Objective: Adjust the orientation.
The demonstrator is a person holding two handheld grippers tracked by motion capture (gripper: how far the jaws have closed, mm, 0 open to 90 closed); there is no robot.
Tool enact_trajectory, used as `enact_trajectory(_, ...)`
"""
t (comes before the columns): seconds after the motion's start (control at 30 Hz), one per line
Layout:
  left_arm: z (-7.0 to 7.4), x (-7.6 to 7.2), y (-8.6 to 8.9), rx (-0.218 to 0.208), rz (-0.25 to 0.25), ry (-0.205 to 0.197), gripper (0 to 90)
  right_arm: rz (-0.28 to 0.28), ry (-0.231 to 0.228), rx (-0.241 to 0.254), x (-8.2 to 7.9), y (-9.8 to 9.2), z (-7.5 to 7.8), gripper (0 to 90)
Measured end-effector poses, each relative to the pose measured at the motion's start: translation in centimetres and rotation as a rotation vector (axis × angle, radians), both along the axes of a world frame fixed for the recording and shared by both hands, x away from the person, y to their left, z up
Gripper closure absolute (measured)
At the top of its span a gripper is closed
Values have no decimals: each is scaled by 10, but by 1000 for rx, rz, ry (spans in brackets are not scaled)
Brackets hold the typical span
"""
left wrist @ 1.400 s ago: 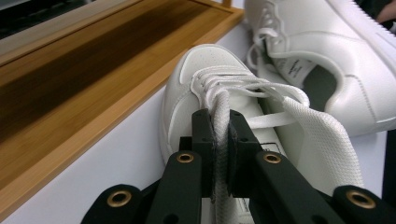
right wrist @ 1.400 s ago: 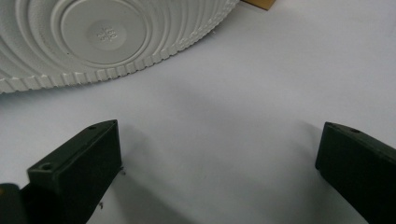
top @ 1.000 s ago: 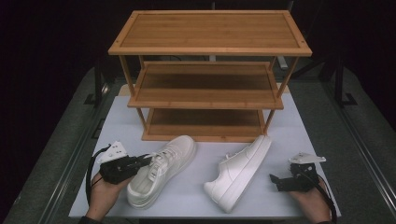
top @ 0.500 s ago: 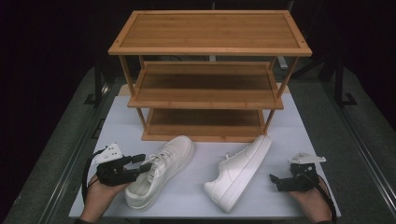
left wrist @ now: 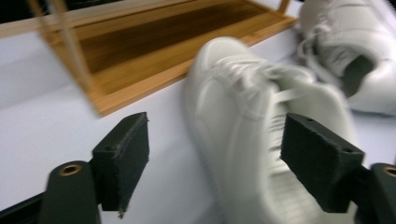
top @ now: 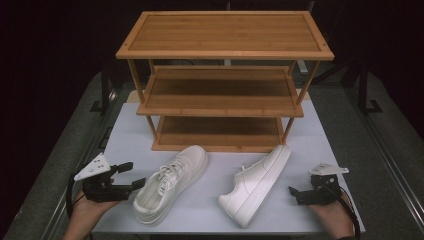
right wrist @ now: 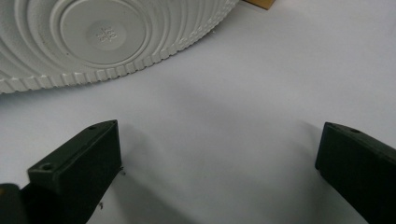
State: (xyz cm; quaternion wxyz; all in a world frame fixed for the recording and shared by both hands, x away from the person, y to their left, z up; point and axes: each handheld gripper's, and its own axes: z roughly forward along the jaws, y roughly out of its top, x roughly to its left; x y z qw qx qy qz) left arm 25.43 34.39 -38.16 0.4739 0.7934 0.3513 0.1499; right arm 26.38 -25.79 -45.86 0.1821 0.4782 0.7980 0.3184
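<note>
L gripper (top: 131,176) sits at approx 8 o'clock on the table (top: 125,130), held in the person's L hand (top: 87,212), jaws spread wide & empty. It points toward 3 o'clock, straight at the left sneaker (top: 170,182). In the left gripper view the shoe's heel end lies between the jaws, which stand wide & not touching it from what I can tell (pic is blurred). That sneaker stands upright on its sole, toe toward 1 o'clock, just in front of the rack's bottom shelf.

Centre: bamboo shoe rack (top: 225,80), 3 tiers, all bare, at 12 o'clock.

Next over, the right sneaker (top: 256,182) lies tipped on its side, toe near the rack's front R leg, heel toward 6 o'clock. The right gripper view shows its ribbed sole (right wrist: 107,37) at the top, well clear of the jaws.

R gripper (top: 292,191) at approx 4 o'clock, in the R hand (top: 330,217), aimed toward 9 o'clock at that shoe; jaws wide open, nothing between but bare table.

Step in hand, my read: approach phase, L side about to grab the first shoe, prob. for shelving. Next move calls for L jaws to slide fwd around the heel collar, close firmly, then lift clear & carry toward 12 o'clock onto a shelf. R shoe will likely need righting first
</note>
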Motion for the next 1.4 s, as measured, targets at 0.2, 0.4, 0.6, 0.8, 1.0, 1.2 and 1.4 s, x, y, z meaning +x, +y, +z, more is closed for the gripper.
enact_trajectory(0.2,-14,7,24,72,73,23,135,4,10,3,0,-1,3,59)
enact_trajectory(0.4,-38,17,33,133,119,72,25,37,-13,45,-6,-10,16,352)
enact_trajectory(0.6,-57,24,30,187,121,105,25,94,-65,112,-13,-17,27,730)
enact_trajectory(0.8,-68,25,20,259,99,131,25,123,-86,146,-15,-21,36,890)
enact_trajectory(1.0,-69,25,19,265,99,128,24,150,-68,184,-13,-26,60,898)
enact_trajectory(1.2,-68,25,19,267,98,128,24,206,-63,203,-6,-22,84,898)
enact_trajectory(1.4,-68,25,19,270,98,131,25,258,-76,217,5,-8,102,898)
